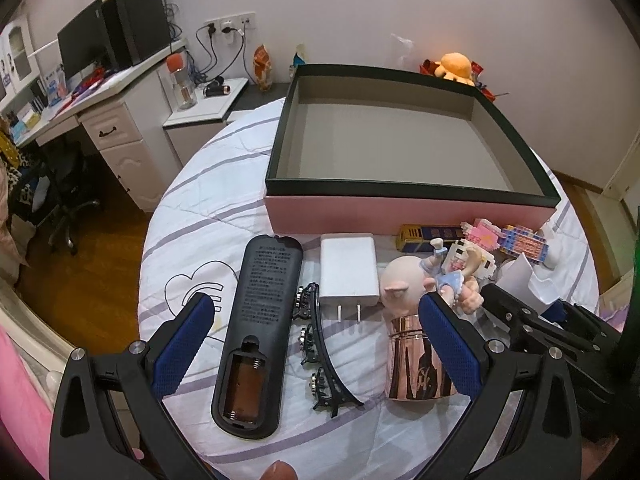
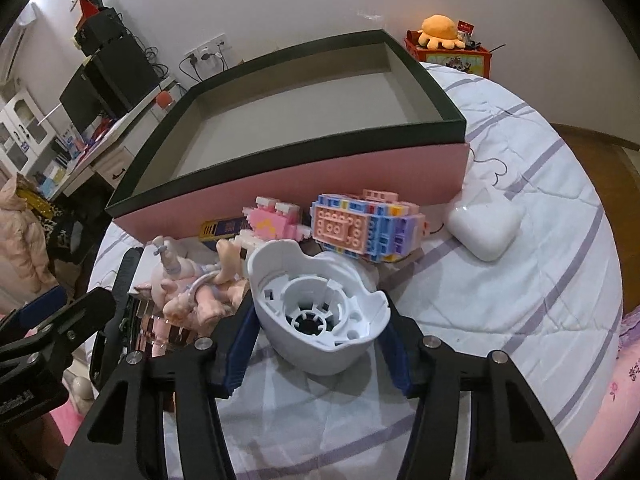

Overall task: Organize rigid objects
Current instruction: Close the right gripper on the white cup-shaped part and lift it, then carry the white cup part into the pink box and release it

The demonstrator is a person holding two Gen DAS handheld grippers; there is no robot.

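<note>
Evidently we grip the white plastic shell (image 2: 320, 316) between the right gripper (image 2: 318, 344) pads, ready for the box (image 2: 280, 184) ahead; our left gripper (image 1: 320, 344) hangs wide above the remote (image 1: 260, 332).

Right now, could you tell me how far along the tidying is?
Nothing is packed yet: the box is empty. The right gripper has its pads against a white plastic shell. The left gripper is open over the remote, hair clip and charger.
</note>
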